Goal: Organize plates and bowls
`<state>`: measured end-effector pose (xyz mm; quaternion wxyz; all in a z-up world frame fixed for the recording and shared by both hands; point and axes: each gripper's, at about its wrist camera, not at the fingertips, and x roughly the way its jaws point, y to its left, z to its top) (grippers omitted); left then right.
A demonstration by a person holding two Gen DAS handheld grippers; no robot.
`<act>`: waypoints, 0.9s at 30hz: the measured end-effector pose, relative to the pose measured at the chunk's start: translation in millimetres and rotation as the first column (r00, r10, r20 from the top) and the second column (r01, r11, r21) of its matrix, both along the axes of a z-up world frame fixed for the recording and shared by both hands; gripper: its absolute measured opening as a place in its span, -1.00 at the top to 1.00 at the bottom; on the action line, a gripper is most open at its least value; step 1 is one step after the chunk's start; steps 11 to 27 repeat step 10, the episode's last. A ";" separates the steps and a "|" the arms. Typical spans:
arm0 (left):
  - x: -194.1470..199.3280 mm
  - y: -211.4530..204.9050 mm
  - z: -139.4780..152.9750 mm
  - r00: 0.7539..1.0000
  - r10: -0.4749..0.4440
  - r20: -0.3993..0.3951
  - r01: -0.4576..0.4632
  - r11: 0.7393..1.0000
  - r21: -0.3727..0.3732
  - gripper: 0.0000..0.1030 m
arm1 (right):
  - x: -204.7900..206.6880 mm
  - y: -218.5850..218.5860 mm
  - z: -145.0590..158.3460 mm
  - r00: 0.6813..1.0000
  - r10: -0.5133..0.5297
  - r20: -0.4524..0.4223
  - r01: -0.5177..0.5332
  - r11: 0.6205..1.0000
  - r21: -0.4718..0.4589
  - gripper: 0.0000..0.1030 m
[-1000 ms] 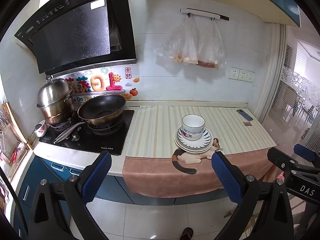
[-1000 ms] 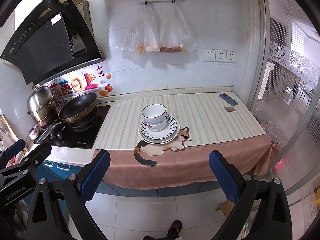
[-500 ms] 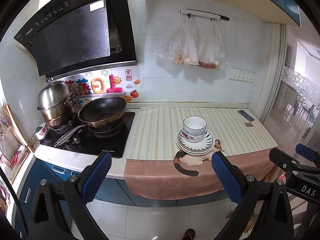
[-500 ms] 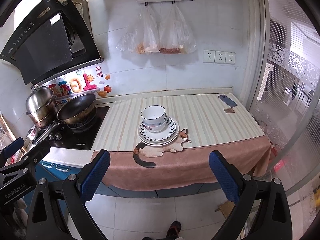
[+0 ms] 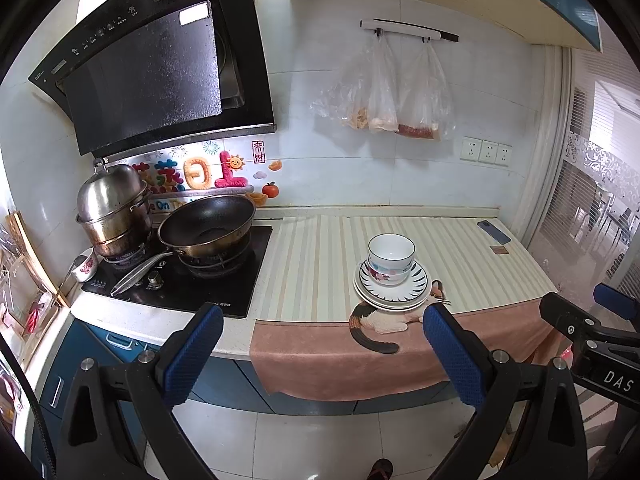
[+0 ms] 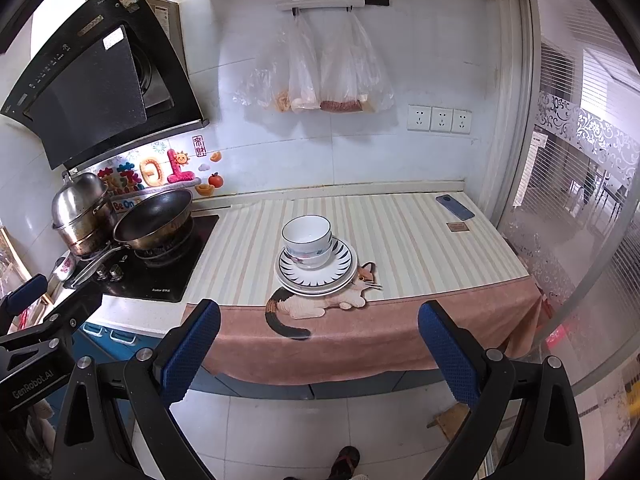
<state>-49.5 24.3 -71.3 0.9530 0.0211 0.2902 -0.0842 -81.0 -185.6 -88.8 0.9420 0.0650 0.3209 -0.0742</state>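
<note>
Kitchen counter [image 5: 320,248] carries a striped mat; two nested bowls [image 5: 391,258] sit on stacked plates [image 5: 394,294] near its front edge. Left gripper [image 5: 320,356] and right gripper [image 6: 316,352] are both spread wide, empty, well short. Ceramic judged rigid, glazed, slippery, breakable; grasp at the bowl rim

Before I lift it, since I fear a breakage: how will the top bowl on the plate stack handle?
The top bowl looks like glazed ceramic, so probably rigid, slick and breakable. It sits nested in another bowl, so it may rock or drag that one along. The plates under them lie near the counter edge, so pushing seems risky.
</note>
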 end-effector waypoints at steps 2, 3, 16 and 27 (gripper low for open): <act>1.1 -0.3 0.3 1.000 0.001 0.002 -0.001 1.000 0.004 -0.99 | 0.2 0.0 -0.2 1.000 0.000 -0.001 0.000 1.000 -0.003 -0.96; 1.9 1.2 1.0 1.000 0.000 0.003 0.000 1.000 0.004 -0.99 | -0.4 0.6 -0.1 1.000 -0.001 -0.002 0.001 1.000 -0.001 -0.96; 3.6 5.9 4.2 1.000 0.004 0.005 -0.004 1.000 0.006 -0.99 | -2.2 -1.5 0.6 1.000 -0.001 -0.001 0.000 1.000 -0.004 -0.96; 3.6 5.9 4.2 1.000 0.004 0.005 -0.004 1.000 0.006 -0.99 | -2.2 -1.5 0.6 1.000 -0.001 -0.001 0.000 1.000 -0.004 -0.96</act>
